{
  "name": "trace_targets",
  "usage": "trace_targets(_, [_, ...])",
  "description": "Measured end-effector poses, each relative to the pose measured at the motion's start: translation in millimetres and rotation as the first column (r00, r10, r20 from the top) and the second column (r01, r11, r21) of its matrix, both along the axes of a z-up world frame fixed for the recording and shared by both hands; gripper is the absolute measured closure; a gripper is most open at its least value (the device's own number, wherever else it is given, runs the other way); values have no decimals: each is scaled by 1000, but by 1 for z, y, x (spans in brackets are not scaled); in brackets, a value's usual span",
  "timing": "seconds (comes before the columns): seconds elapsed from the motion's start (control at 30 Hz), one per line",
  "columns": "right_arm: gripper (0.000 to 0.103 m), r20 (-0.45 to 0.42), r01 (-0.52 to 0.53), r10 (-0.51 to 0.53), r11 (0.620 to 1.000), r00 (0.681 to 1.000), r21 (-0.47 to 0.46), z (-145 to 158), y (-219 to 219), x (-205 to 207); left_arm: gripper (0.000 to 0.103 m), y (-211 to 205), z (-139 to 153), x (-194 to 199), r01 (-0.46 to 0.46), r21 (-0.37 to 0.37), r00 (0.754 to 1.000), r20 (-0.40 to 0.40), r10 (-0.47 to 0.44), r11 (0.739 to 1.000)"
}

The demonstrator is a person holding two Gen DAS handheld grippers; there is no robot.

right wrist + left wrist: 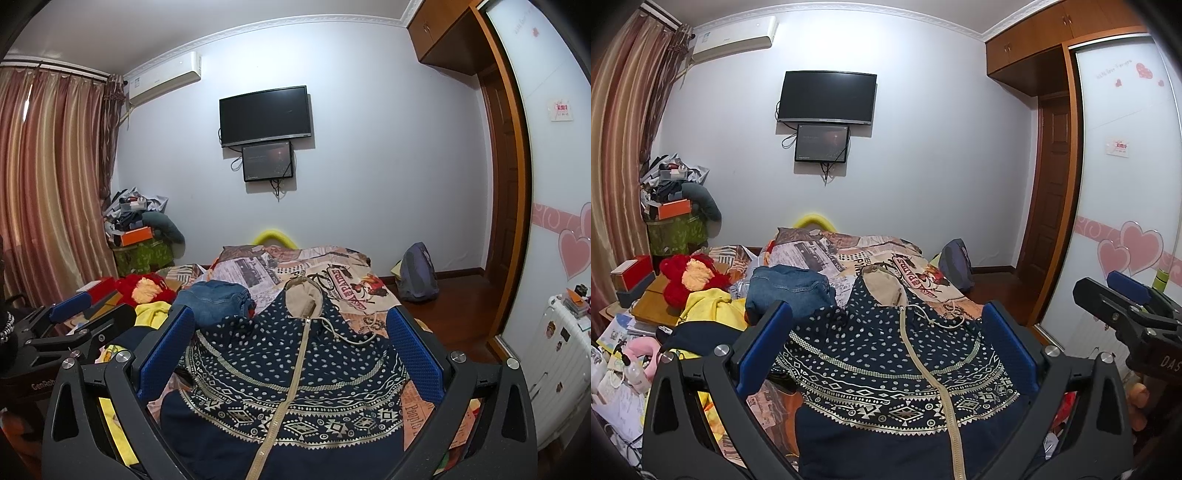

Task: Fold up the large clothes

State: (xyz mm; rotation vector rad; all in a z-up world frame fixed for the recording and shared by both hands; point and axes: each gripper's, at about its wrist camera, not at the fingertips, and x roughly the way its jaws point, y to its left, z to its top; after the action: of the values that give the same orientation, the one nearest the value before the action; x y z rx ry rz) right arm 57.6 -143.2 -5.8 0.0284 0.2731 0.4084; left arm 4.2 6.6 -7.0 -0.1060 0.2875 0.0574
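Observation:
A navy zip-up hoodie (886,354) with white dots, patterned bands and a beige hood lies spread on the bed, front up, zipper closed; it also shows in the right wrist view (288,369). My left gripper (886,321) is open and empty, held above the hoodie's chest. My right gripper (291,325) is open and empty too, above the same garment. The right gripper appears at the right edge of the left wrist view (1126,299). The left gripper appears at the left edge of the right wrist view (85,314).
The bed (923,269) has a newspaper-print cover. Folded jeans (790,288), a yellow garment (713,306) and a red plush toy (690,277) lie to the left. A cluttered bedside table (620,332) is at the far left. A backpack (417,273) sits on the floor right.

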Motion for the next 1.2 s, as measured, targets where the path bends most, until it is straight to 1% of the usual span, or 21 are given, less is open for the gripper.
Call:
trace_targets(0.4, [0, -32, 9, -9, 1000, 999, -15, -5, 4, 12, 0, 8, -7, 8, -14, -6, 1000, -20, 14, 1000])
trace_targets(0.57, [0, -58, 14, -16, 1000, 998, -25, -9, 8, 24, 0, 18, -10, 19, -31, -4, 999, -28, 31, 1000])
trace_targets(0.8, [0, -92, 33, -40, 996, 995, -78, -19, 20, 51, 0, 40, -17, 43, -72, -5, 996, -43, 72, 997])
trace_targets(1.03, [0, -123, 30, -45, 993, 991, -118, -28, 37, 93, 0, 83, -23, 73, -167, -17, 985, -39, 166, 986])
trace_targets(1.13, [0, -138, 27, -45, 991, 989, -133, -33, 46, 113, 0, 107, -26, 84, -234, -7, 972, -22, 234, 972])
trace_targets(1.2, [0, -148, 28, -47, 991, 988, -129, -38, 49, 123, 0, 128, -30, 94, -277, 10, 960, -28, 277, 961])
